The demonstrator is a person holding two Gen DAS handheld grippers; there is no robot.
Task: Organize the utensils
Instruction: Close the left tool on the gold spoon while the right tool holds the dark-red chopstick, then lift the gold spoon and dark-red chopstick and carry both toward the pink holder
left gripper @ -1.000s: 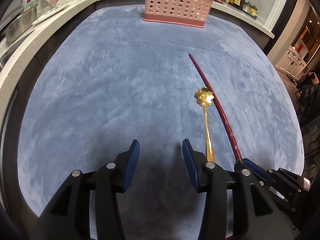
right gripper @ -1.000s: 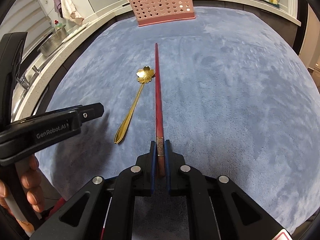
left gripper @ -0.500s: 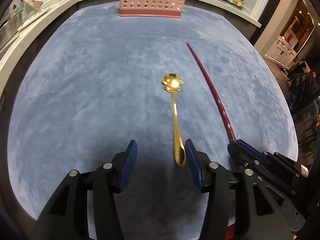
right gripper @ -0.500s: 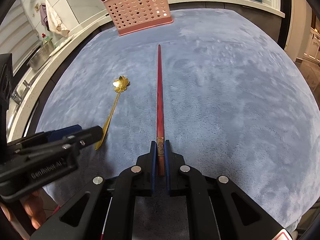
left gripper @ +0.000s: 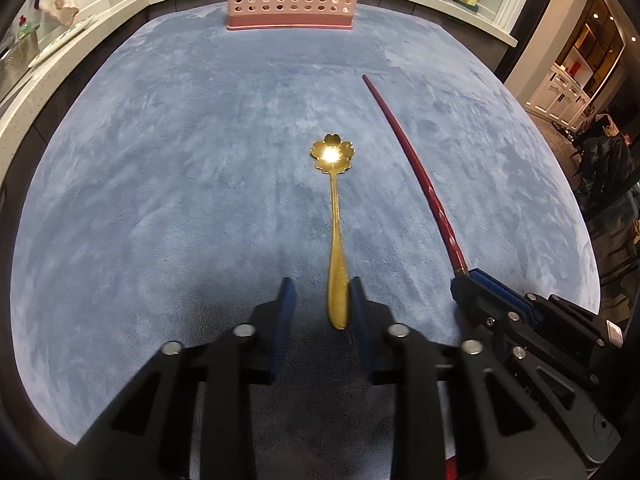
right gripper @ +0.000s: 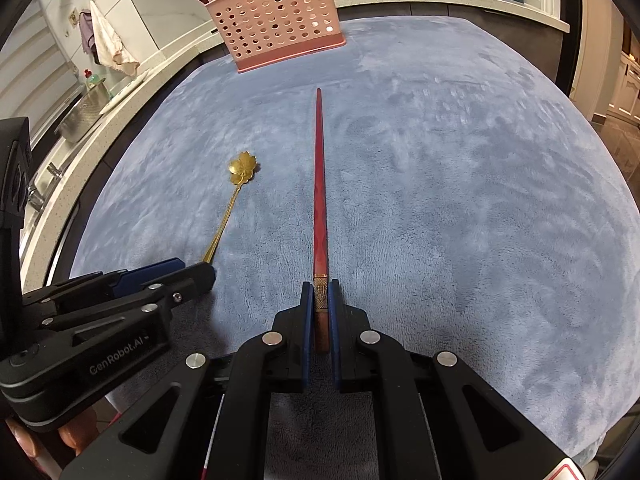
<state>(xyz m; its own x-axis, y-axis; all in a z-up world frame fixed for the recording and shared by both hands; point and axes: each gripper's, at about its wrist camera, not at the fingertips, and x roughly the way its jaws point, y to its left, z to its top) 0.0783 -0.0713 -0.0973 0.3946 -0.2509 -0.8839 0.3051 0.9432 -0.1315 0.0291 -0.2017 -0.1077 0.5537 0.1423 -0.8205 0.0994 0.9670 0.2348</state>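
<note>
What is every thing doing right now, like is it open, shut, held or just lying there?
Left hand-held gripper: open, its fingers on either side of the spoon's handle end.
Right hand-held gripper: shut on the chopstick.
Spoon: lying flat on the blue mat, not lifted.
Chopstick: held at its thick end, pointing towards the basket.
Basket: upright at the mat's far edge, utensils inside.
</note>
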